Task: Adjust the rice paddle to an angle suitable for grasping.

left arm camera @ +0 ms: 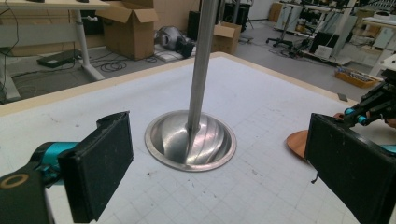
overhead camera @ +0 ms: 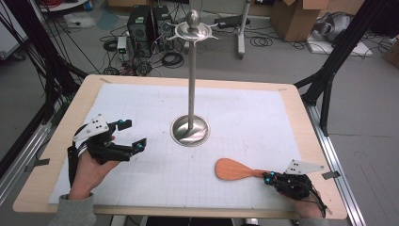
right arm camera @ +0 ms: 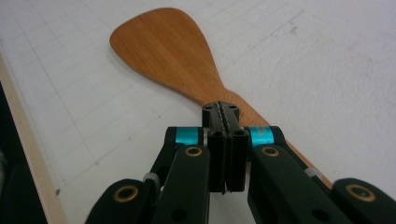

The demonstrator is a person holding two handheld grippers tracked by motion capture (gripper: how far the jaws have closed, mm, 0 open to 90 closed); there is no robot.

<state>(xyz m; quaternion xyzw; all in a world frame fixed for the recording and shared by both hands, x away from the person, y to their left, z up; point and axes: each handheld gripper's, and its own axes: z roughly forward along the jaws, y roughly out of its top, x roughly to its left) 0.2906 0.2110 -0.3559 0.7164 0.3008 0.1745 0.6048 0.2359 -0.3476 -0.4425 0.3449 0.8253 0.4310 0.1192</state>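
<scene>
A wooden spatula [overhead camera: 233,169] lies flat on the white gridded mat at the front right, its blade [right arm camera: 168,51] pointing left toward the table's middle. My right gripper [overhead camera: 267,178] sits low over the handle, its pads [right arm camera: 224,116] pressed together with nothing between them while the handle runs beneath. A tall steel stand [overhead camera: 191,80] with a round base [left arm camera: 187,144] rises from the middle of the mat. My left gripper [overhead camera: 132,135] hovers at the left, open wide, its pads [left arm camera: 102,163] aimed at the base. The spatula's edge [left arm camera: 296,142] peeks out beside the far pad.
The mat covers a wooden table [overhead camera: 301,122]. Behind the table the floor holds computer cases [overhead camera: 141,23], cables and cardboard boxes [overhead camera: 294,16]. Black frame struts [overhead camera: 339,52] stand at both sides.
</scene>
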